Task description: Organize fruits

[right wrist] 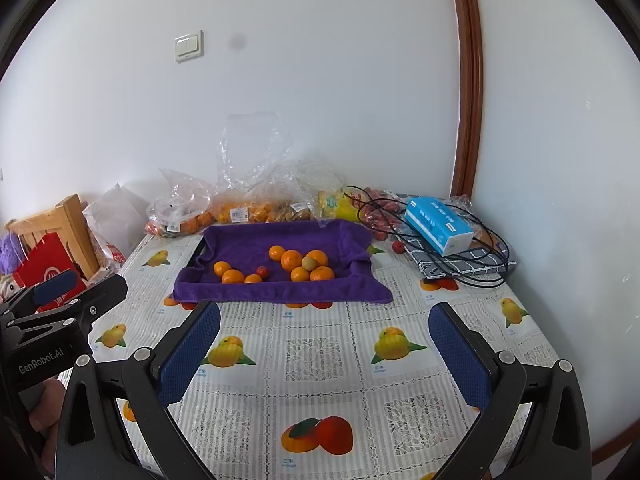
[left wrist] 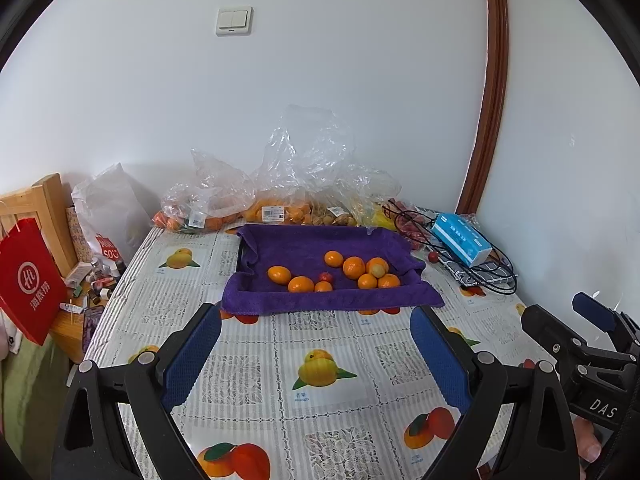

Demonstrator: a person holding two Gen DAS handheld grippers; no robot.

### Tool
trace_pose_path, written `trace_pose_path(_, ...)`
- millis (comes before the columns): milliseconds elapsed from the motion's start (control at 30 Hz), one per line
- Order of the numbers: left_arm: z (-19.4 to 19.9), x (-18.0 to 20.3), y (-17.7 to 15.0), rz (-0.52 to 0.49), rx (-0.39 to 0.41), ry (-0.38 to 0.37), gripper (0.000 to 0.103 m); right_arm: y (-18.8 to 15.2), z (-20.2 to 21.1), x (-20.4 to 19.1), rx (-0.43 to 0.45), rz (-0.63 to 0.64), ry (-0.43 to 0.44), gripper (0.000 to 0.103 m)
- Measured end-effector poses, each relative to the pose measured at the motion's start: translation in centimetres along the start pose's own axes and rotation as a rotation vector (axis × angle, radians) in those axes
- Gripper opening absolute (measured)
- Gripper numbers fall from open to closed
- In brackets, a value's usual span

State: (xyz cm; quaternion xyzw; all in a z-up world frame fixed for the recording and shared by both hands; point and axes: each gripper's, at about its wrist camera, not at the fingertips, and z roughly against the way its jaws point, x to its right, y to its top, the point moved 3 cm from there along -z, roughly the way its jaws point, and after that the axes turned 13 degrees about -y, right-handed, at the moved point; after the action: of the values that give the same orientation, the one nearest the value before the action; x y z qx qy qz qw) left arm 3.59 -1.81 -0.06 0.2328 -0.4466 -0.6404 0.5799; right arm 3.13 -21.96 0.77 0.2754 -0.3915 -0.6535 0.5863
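Note:
A tray lined with a purple towel (left wrist: 280, 300) (right wrist: 240, 292) sits mid-table, holding several oranges (left wrist: 354, 267) (right wrist: 291, 260), a small red fruit (left wrist: 325, 277) (right wrist: 261, 271) and a pale yellowish fruit (left wrist: 377, 269) (right wrist: 308, 263). A second small red fruit (left wrist: 432, 257) (right wrist: 397, 246) lies on the tablecloth right of the tray. My left gripper (left wrist: 316, 316) stands open, short of the tray's near edge, nothing between its blue pads. My right gripper (right wrist: 324, 312) is open too, just before the tray. Each gripper appears at the edge of the other's view.
Clear plastic bags of oranges and nuts (left wrist: 272, 208) (right wrist: 240, 210) line the wall behind the tray. A blue tissue box (left wrist: 460, 238) (right wrist: 438, 224), black cables (left wrist: 492, 276) and a folded cloth lie at right. A red paper bag (left wrist: 28, 280) and wooden chair stand left of the fruit-print tablecloth (left wrist: 320, 400).

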Motion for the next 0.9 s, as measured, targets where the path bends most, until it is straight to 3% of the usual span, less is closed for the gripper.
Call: trace_pose_path(900,0.36,-0.35,0.32,-0.004,0.003,0.002,0.096,0.42,0.35,-0.34,0.002,0.001,0.000,0.103)
